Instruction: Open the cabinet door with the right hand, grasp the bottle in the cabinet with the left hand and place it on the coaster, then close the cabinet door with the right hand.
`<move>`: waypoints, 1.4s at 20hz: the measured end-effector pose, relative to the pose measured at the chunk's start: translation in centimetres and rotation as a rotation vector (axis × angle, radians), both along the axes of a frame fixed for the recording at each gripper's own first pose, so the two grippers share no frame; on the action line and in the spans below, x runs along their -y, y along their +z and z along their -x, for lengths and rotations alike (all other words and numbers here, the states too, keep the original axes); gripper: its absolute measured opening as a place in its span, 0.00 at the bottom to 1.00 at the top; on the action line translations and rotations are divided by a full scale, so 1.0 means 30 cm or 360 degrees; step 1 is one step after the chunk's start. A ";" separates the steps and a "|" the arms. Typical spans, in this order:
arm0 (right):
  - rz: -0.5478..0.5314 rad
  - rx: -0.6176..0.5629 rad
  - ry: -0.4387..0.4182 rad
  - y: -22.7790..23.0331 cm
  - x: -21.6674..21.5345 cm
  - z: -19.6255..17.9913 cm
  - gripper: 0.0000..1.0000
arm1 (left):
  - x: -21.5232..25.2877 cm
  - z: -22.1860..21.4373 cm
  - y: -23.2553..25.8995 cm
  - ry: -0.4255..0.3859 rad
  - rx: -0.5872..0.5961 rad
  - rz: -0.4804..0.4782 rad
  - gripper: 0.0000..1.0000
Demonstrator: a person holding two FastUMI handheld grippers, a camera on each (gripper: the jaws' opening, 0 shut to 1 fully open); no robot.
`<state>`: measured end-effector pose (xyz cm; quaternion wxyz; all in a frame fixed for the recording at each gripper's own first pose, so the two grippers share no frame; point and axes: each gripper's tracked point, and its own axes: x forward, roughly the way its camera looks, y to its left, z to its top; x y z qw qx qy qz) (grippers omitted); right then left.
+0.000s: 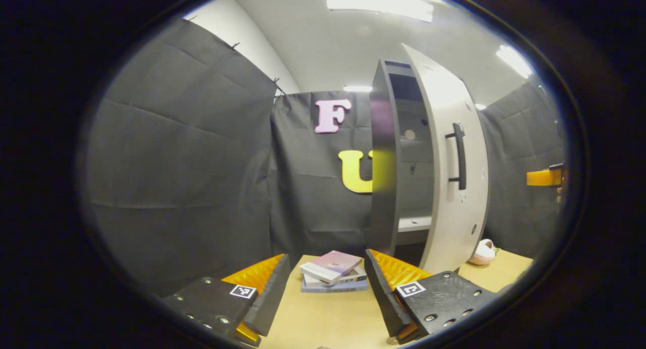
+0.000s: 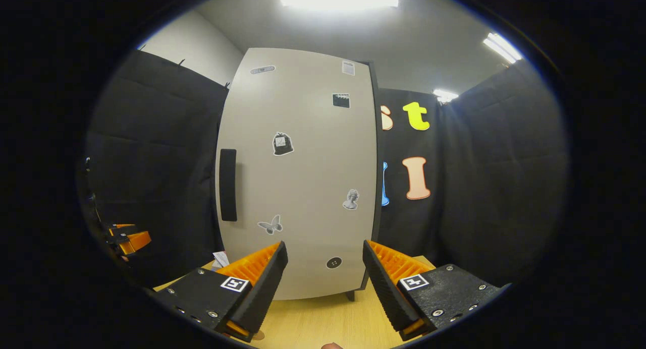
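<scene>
A tall cabinet [image 1: 383,162] with dark sides stands on the wooden table. Its pale door [image 1: 456,197] hangs partly open, and its black bar handle [image 1: 459,155] faces right. Through the gap I see a dim interior with a light shelf [image 1: 414,223]. My left gripper [image 1: 327,260] is open, low over the table, to the left of the cabinet. In the right gripper view the door front [image 2: 303,177] carries several stickers, with the handle [image 2: 228,185] at its left. My right gripper [image 2: 324,248] is open, facing the door's lower part without touching it.
A small stack of books [image 1: 333,272] lies on the table [image 1: 323,318] ahead of the left gripper. A pale pink object [image 1: 482,253] sits at the door's foot. The right gripper [image 1: 545,177] shows at the far right, and the left gripper [image 2: 126,238] shows at the far left.
</scene>
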<state>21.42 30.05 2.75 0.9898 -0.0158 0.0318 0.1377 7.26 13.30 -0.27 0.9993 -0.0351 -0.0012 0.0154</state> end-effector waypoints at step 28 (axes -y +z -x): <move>-0.0127 0.0003 -0.0081 -0.018 0.528 -0.050 0.93 | 0.587 0.049 0.221 -0.0115 0.0109 -0.0145 0.89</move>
